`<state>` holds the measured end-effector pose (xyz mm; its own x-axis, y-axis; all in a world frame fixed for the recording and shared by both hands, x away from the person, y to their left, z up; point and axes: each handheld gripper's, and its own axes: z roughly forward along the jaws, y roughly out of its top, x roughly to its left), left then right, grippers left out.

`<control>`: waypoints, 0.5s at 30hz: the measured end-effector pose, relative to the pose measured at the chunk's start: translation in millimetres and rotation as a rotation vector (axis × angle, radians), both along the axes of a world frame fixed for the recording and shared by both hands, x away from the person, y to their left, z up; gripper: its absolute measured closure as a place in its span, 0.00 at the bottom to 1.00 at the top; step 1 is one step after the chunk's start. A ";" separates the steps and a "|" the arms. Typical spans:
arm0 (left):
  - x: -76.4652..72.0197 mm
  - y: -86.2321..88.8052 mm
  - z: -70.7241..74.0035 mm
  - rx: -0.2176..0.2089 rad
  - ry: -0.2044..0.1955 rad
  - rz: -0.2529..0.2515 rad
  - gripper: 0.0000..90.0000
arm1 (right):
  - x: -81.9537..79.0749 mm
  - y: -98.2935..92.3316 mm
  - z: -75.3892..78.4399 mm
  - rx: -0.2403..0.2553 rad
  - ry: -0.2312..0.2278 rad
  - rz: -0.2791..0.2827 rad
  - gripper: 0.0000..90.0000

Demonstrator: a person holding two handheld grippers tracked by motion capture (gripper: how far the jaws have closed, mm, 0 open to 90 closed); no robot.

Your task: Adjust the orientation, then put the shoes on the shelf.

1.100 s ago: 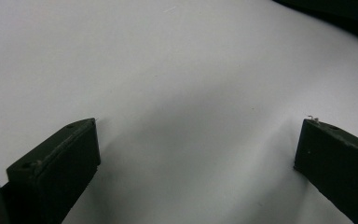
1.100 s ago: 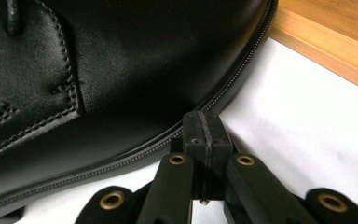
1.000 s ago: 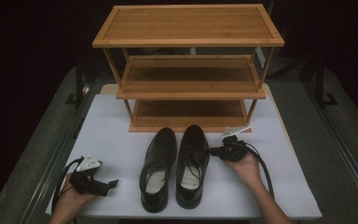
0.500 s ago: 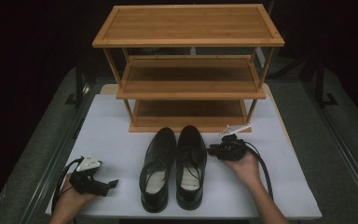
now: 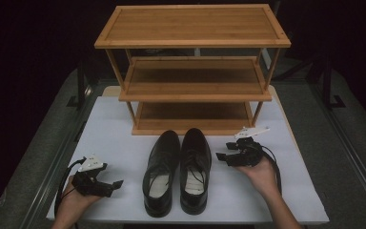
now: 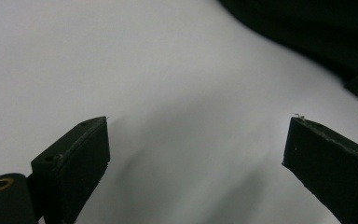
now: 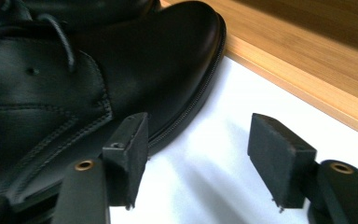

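Right gripper [image 5: 224,156] beside the right shoe [image 5: 195,167], jaws just been opening, nothing between them; probably lining up a grab. Left gripper [image 5: 116,183] wide, idle over the white mat [image 5: 124,138]. Pair faces the wooden rack [image 5: 193,86], likely headed there.

Right gripper [image 7: 200,161], viewed along its own two black jaws, which rise from six o'clock and have just been opening, with bare white table surface [image 7: 242,100] in the gap between them. A black leather lace-up shoe [image 7: 98,70] occupies the field from nine to twelve o'clock, its toe cap pointing toward one o'clock and its welted sole edge running just beside, possibly touching, the jaw at seven o'clock; contact cannot be confirmed. The light wooden base board of a rack [image 7: 307,56] crosses from twelve to three o'clock, close to the toe.
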<state>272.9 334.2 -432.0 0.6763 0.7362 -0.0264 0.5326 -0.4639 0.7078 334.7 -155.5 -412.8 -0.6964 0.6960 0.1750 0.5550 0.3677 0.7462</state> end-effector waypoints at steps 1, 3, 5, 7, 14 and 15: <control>0.2 -1.8 2.8 -0.011 -0.001 -0.004 0.07 | -1.1 0.0 0.7 0.005 0.001 0.002 0.39; 0.7 -6.4 8.3 -0.025 -0.010 -0.015 0.07 | -3.8 0.5 2.6 0.005 -0.003 0.004 0.38; 1.8 -11.9 14.0 -0.034 -0.012 -0.028 0.07 | -6.5 0.6 4.6 0.008 -0.005 0.012 0.38; 3.3 -17.0 20.3 -0.045 -0.015 -0.044 0.07 | -8.9 0.8 6.6 0.013 -0.007 0.016 0.37; 8.8 -37.3 47.8 -0.084 -0.049 -0.111 0.07 | -23.3 4.4 18.7 0.044 -0.015 0.046 0.37; 10.0 -40.5 51.7 -0.088 -0.058 -0.120 0.07 | -25.4 5.5 20.7 0.048 -0.015 0.051 0.37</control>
<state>282.9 293.7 -380.3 0.7613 0.6468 -0.0453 0.4339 -0.4564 0.7768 309.3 -150.0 -392.0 -0.7335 0.6506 0.1966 0.5252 0.3590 0.7716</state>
